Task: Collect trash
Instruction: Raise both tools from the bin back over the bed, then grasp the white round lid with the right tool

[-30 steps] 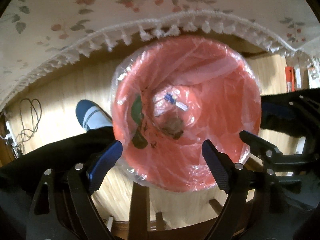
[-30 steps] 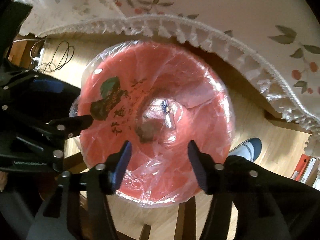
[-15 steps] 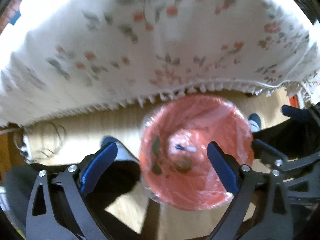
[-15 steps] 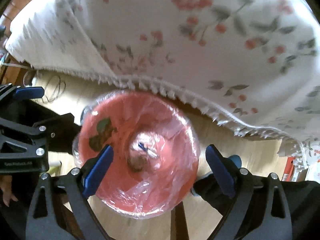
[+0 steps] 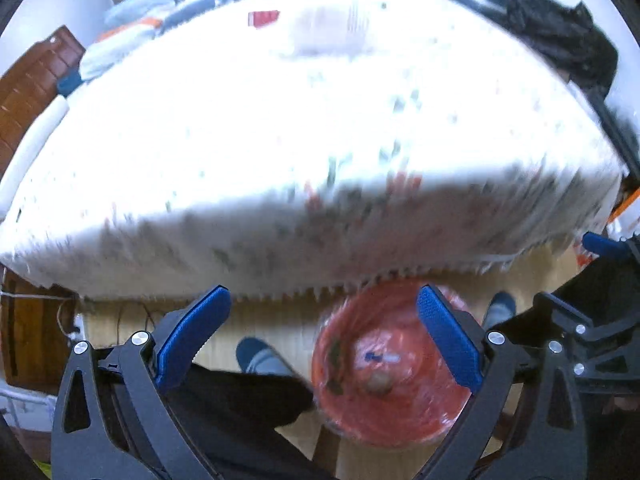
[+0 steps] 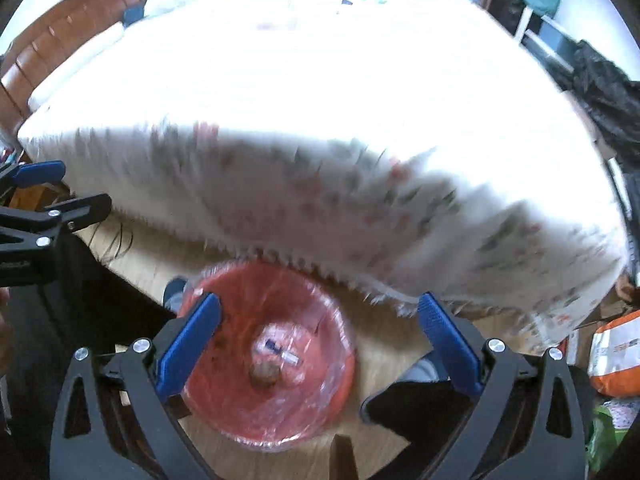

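A red bin (image 5: 404, 412) lined with clear plastic stands on the wooden floor below the table's edge, and the right wrist view also shows the bin (image 6: 240, 408). Inside lie a brown lump (image 6: 264, 372) and a white-and-blue wrapper (image 6: 280, 350). My left gripper (image 5: 322, 300) is open wide above the bin with nothing between its fingers. My right gripper (image 6: 318, 302) is high above the bin too; its jaws are opening and hold nothing. The table (image 5: 280, 140) with a floral, fringed cloth fills the upper part of both views, blurred.
A person's socked foot (image 5: 260, 358) and dark trouser legs stand beside the bin. Blurred red and white items (image 5: 262, 18) lie at the table's far side. A black bag (image 5: 560, 36) sits at the back right. An orange packet (image 6: 616, 352) lies on the floor at right.
Both grippers have risen and tilted up from close over the bin, so the bin looks small and the tabletop has come into view. The right jaws have spread much wider, the left a little.
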`<state>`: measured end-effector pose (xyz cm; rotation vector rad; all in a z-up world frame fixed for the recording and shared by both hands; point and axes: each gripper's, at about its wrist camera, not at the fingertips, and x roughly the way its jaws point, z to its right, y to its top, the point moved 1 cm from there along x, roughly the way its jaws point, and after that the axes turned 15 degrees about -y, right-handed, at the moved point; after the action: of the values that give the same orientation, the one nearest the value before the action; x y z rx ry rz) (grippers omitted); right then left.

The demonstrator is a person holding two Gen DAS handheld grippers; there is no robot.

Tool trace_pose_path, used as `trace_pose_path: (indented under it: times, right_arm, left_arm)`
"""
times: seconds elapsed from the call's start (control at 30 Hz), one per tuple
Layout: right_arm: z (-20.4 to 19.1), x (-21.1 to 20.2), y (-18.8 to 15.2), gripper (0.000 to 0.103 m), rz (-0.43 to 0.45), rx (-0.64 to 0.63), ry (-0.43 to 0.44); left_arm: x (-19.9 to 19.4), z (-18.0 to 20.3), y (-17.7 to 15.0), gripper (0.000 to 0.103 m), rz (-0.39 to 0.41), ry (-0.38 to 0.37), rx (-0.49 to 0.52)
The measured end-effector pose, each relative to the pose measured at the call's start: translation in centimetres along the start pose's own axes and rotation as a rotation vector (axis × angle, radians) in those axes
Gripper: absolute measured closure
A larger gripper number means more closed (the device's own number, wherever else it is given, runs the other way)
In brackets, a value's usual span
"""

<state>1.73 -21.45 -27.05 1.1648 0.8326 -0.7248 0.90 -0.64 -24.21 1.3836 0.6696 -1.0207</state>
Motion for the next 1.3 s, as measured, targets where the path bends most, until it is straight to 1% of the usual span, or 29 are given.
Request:
trace_pose_path:
  times: [0.07,0.23,0.33,0.4,0.5,0.53,0.57,0.7,0.83,1.03,1.17,1.3]
  right_arm:
    - [1.1,-1.4,1.3,0.005,0.039,0.027,-0.006]
    - [2.8,-4.0,4.7,0.005,0.118,0.054,-0.023]
    - [3.7,-4.5,7.1,0.005,0.161,0.051,-0.044]
    - [4.2,-4.5,8.1,0.005,0.177,0.052,-0.055]
    - [5.1,-4.3,10.5,0.005,0.203,0.055,-0.072]
    - [5.3,-3.8,11.6,0.005,0.212,0.057,-0.080]
    - [5.5,-3.3,12.1,0.005,0.215,0.058,-0.081]
    - [5.9,-1.0,15.5,0.005,0.221,0.058,-0.094]
    - [5.7,3.2,19.2,0.005,0.201,0.045,-0.094]
    - [4.8,9.1,23.5,0.005,0.176,0.020,-0.088]
    - [4.3,12.4,25.9,0.005,0.159,0.014,-0.087]
    - [4.0,14.5,27.4,0.005,0.150,0.009,-0.082]
  left_arm:
    - [-1.2,0.5,1.3,0.006,0.030,0.004,0.009]
    - [-3.5,1.5,4.5,0.006,0.089,-0.019,0.032]
    - [-3.7,1.8,6.4,0.006,0.115,-0.018,0.043]
    - [-3.5,1.7,8.0,0.006,0.128,-0.012,0.051]
    - [-3.1,1.4,9.8,0.006,0.142,-0.006,0.053]
    - [-2.8,1.2,10.7,0.006,0.144,-0.001,0.051]
    - [-2.9,1.0,11.1,0.006,0.145,0.002,0.049]
    - [-1.2,0.5,14.0,0.006,0.149,0.010,0.047]
    - [0.9,0.0,15.9,0.006,0.141,0.011,0.047]
    - [4.8,-0.7,19.0,0.006,0.127,0.003,0.039]
    - [6.8,-1.3,20.6,0.006,0.122,-0.006,0.025]
    - [8.4,-1.7,22.2,0.006,0.121,-0.018,0.014]
